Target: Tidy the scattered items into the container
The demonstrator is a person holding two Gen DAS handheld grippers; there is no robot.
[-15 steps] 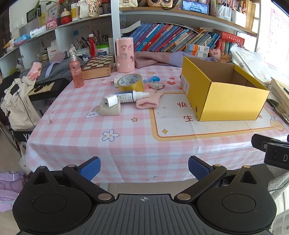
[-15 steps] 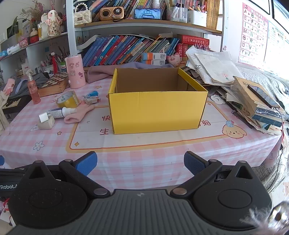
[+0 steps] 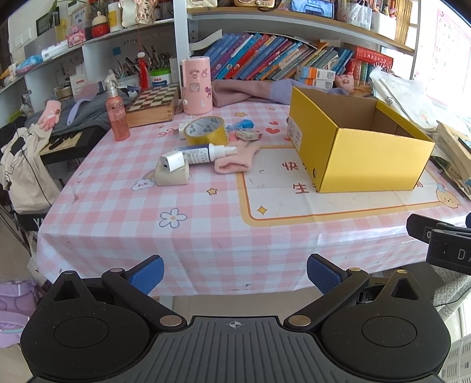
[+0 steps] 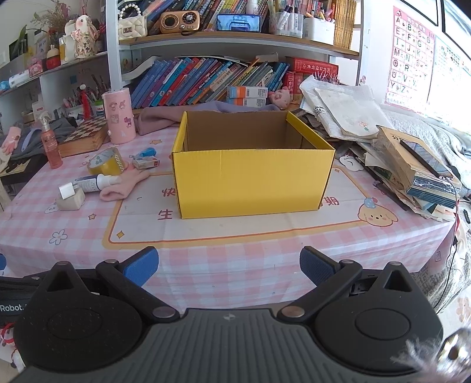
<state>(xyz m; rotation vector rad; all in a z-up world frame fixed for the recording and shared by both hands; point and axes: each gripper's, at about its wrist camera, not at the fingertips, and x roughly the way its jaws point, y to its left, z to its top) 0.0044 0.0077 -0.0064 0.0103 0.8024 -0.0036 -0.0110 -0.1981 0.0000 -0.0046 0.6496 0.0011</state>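
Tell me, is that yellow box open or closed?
Open. The yellow box has no lid or flaps over its top, and the right wrist view looks straight onto its bare brown inner walls. Its floor is hidden.

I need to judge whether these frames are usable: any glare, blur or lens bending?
Left wrist view: sharp in the middle, strong fisheye bending at the shelves, window glare washing out the upper right; the yellow box is evenly lit. Right wrist view: same curved edges, the poster bright but readable, a blurred fuzzy thing at the lower right corner.
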